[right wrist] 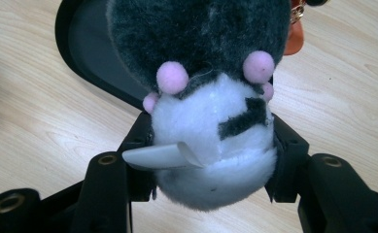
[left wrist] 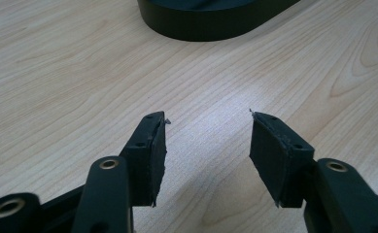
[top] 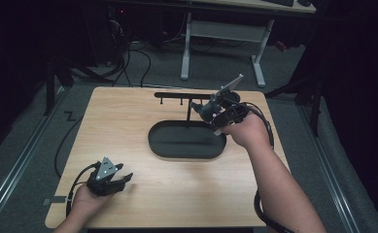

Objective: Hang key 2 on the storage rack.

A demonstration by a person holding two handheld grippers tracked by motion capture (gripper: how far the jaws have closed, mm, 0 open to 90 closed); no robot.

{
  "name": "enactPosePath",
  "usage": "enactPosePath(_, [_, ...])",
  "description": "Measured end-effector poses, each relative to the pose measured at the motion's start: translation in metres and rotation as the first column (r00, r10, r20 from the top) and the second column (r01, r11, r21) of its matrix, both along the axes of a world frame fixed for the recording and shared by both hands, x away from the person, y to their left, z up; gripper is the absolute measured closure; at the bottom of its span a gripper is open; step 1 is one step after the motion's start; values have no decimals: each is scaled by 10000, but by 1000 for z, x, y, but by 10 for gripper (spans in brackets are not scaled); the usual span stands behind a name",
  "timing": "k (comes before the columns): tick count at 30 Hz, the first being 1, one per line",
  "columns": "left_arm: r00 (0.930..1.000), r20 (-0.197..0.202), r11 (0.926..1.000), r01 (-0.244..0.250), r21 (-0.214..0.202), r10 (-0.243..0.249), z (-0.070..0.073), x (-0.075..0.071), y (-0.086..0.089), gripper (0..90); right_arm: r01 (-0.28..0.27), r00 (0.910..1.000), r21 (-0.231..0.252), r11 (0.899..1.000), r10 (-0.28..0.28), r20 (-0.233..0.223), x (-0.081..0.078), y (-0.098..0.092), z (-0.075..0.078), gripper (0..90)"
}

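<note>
High view: the right hand-held gripper (top: 207, 110) is raised over the far right part of the wooden counter (top: 128, 126), gripping a small grey plush toy (top: 207, 109) just beside the black stand (top: 186, 99), whose top bar carries small pegs. The toy seems to be held up there so it can be hung on a peg. Below it the black oval tray (top: 186, 140) looks empty. The left hand-held gripper (top: 121, 178) rests near the front left corner, well apart from the work, apparently just parked.

Left gripper view: the left hand-held gripper (left wrist: 208, 145) stands moderately open with only bare counter (left wrist: 79, 73) between its jaws; the tray wall (left wrist: 211, 26) lies ahead.

Right gripper view: the right hand-held gripper (right wrist: 211, 150) is closed on the plush toy (right wrist: 211, 121), its pads pressing the white belly from both sides. The toy has pink pom-poms and a white label (right wrist: 162, 156). The tray (right wrist: 89, 53) lies beneath and behind it.
</note>
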State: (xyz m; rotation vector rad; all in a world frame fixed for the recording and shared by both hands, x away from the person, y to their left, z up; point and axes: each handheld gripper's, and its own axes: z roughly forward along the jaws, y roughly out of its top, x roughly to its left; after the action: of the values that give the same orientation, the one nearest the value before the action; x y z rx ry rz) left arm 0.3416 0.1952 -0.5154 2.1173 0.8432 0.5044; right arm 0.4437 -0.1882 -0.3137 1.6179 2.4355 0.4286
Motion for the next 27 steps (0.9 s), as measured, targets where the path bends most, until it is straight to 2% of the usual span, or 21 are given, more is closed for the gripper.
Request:
enactPosePath(6, [10000, -51, 10000, 22, 45, -22, 0, 0, 1, 473, 143, 9999, 33, 9999, -143, 57, 6, 0, 3, 487])
enactPosePath(16, [10000, -37, 10000, 19, 12, -19, -1, 1, 0, 473, 280, 9994, -110, 9995, -282, -212, 16, -3, 5, 487])
enactPosePath(27, [10000, -77, 10000, 37, 38, -37, -1, 1, 0, 473, 294, 9983, -80, 9995, -298, -509, 21, -3, -16, 486])
